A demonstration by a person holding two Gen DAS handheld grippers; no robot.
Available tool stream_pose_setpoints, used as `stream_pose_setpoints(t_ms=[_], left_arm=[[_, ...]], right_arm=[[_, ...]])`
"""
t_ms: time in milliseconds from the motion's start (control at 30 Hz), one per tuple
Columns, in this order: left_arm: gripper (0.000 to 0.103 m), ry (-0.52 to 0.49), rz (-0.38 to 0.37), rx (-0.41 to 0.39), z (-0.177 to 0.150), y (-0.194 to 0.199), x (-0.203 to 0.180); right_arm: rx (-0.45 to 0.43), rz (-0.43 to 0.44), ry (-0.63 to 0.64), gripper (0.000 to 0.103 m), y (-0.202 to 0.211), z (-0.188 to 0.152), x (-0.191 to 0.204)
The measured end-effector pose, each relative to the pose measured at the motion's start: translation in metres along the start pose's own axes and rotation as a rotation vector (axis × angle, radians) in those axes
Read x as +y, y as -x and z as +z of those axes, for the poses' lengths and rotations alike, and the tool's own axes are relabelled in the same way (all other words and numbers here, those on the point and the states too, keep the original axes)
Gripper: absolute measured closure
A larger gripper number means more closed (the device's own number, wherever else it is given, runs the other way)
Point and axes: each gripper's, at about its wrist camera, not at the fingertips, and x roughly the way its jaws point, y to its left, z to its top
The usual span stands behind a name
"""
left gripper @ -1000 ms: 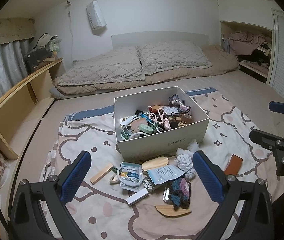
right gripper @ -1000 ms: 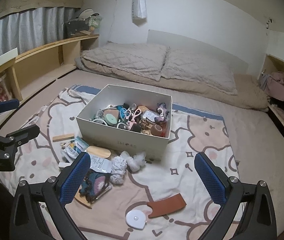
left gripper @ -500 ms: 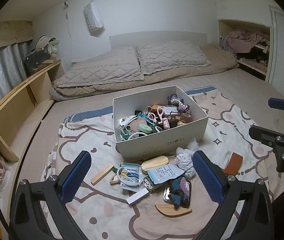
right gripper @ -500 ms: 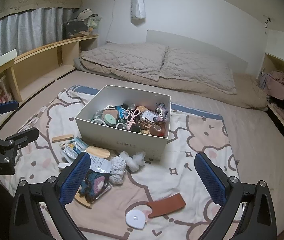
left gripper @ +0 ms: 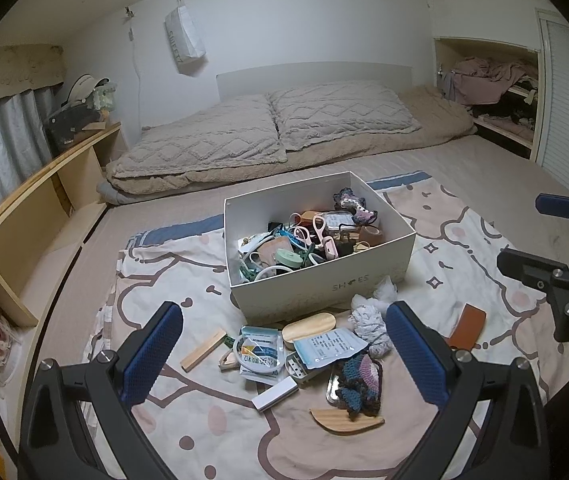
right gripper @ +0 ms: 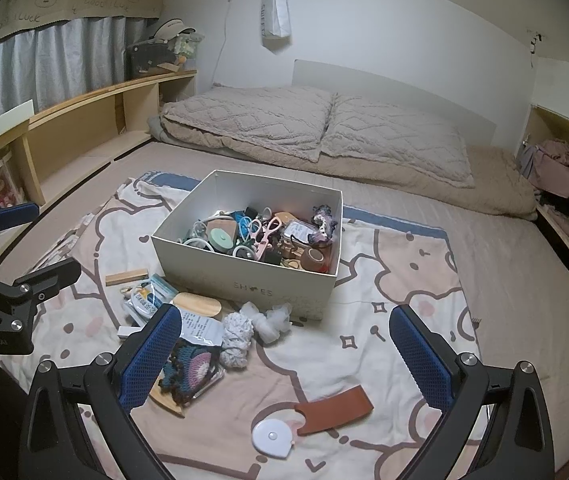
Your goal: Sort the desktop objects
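Left wrist view: the left tongs [left gripper: 280,354] hang spread wide and empty above a scatter of small things on the patterned blanket [left gripper: 156,292], just on the near side of the white shoe box [left gripper: 320,280]. The box is already part-filled, so the job looks well under way, with the loose pile in front of it left to sort.

The relation that matters is which tongs sit over which part of the pile. Directly between the left tongs lie a flat packet [left gripper: 258,354], an oval wooden lid [left gripper: 309,326], a printed paper slip [left gripper: 330,346] and a white slab [left gripper: 275,394]. A wooden block [left gripper: 203,349] lies a little to their left, its long axis slanting from near-left to far-right. A crocheted piece [left gripper: 358,384] sits on a metal tray by the right finger, with a curved wooden piece [left gripper: 346,426] nearer still.

In the right wrist view the right tongs [right gripper: 284,362] are likewise wide apart and holding nothing. Ahead of them, near the bottom of the view, lie a brown leather strip [right gripper: 334,408], its long axis running near-left to far-right, and touching its left end a white round tape measure [right gripper: 271,437]. Both are well apart from the main pile, which lies by the left finger.

My judgement: the right tongs are nearer the strip and tape measure, the left nearer the main pile; the box lies straight ahead and farther away for both.
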Motion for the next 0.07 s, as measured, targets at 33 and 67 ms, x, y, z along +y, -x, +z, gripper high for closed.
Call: stream_pose_setpoints(t_ms=[33, 67], left_arm=[[0.001, 0.000, -0.001, 0.000, 0.0000, -0.0001, 0.0000], [0.001, 0.001, -0.004, 0.001, 0.0001, -0.0005, -0.0001]], right_arm=[[0.000, 0.000, -0.001, 0.000, 0.0001, -0.0002, 0.0002], [0.001, 0.000, -0.001, 0.000, -0.0001, -0.0003, 0.0004]])
